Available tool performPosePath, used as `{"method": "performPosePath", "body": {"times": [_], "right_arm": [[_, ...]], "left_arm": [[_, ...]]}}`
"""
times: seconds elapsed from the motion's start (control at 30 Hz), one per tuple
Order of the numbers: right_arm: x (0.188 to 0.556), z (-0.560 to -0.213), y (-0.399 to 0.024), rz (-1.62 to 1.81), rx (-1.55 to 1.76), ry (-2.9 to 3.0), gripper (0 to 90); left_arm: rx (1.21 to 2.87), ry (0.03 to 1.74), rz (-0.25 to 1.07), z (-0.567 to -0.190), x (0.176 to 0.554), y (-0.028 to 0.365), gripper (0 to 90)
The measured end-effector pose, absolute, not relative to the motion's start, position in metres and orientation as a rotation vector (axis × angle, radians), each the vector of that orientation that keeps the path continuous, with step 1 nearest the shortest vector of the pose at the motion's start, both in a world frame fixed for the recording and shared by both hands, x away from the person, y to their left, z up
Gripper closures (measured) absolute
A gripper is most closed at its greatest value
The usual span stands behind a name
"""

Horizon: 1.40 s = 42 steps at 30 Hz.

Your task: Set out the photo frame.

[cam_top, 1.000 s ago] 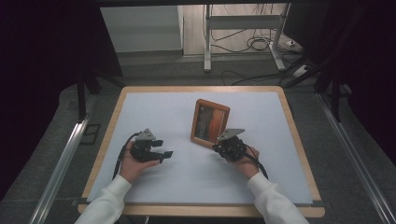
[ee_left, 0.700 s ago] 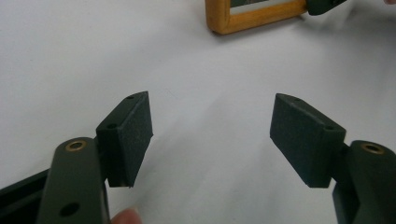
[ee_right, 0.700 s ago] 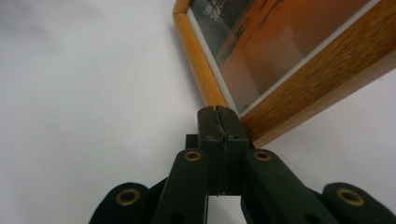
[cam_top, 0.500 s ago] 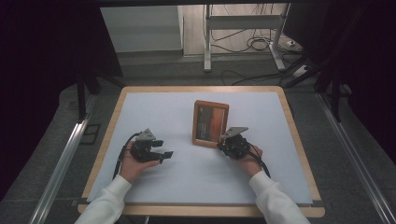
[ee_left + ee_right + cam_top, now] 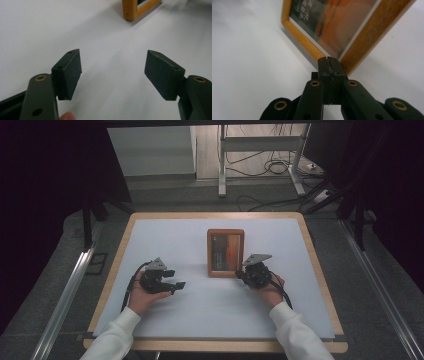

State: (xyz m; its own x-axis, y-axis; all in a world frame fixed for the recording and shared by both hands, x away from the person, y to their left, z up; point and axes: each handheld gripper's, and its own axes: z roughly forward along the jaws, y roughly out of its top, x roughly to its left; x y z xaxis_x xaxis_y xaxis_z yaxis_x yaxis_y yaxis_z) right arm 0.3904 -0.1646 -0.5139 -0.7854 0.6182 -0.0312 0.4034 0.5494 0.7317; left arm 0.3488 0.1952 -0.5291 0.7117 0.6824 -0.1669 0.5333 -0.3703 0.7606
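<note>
A wooden picture frame (image 5: 226, 253) lies flat near the middle of the white table (image 5: 165, 235), slightly toward the far side. My right gripper (image 5: 241, 275) sits at the frame's near right corner, its jaws pressed together with nothing between them; in the right gripper view their tips (image 5: 329, 60) meet that corner of the frame (image 5: 372, 35). My left gripper (image 5: 179, 285) rests on the table well to the left, jaws spread wide and empty, pointing toward the frame (image 5: 132, 11).
</note>
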Motion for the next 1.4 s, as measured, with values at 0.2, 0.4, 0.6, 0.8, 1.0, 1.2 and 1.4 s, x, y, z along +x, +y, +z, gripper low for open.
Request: {"method": "performPosePath", "body": {"times": [0.2, 0.4, 0.6, 0.8, 1.0, 1.2, 1.4], "right_arm": [[0.389, -0.502, -0.177, 1.101, 0.873, 2.449, 89.4], [0.386, -0.500, -0.193, 1.079, 0.920, 2.421, 89.2], [0.375, -0.496, -0.212, 1.092, 0.941, 2.418, 88.4], [0.361, -0.493, -0.235, 1.170, 0.993, 2.403, 55.7], [0.339, -0.497, -0.255, 1.210, 1.076, 2.372, 33.3], [0.311, -0.506, -0.275, 1.211, 1.103, 2.362, 28.4], [0.294, -0.509, -0.288, 1.237, 1.116, 2.309, 26.4]], "left_arm": [[2.060, 0.923, 0.226, -0.529, 0.346, 0.197, 29.4], [2.057, 0.916, 0.229, -0.528, 0.345, 0.198, 29.4], [2.056, 0.912, 0.235, -0.527, 0.343, 0.198, 29.4], [2.061, 0.907, 0.242, -0.526, 0.342, 0.197, 29.4], [2.070, 0.893, 0.242, -0.527, 0.339, 0.195, 29.2], [2.106, 0.871, 0.281, -0.526, 0.328, 0.194, 28.5], [2.107, 0.869, 0.279, -0.526, 0.324, 0.194, 28.4]]}}
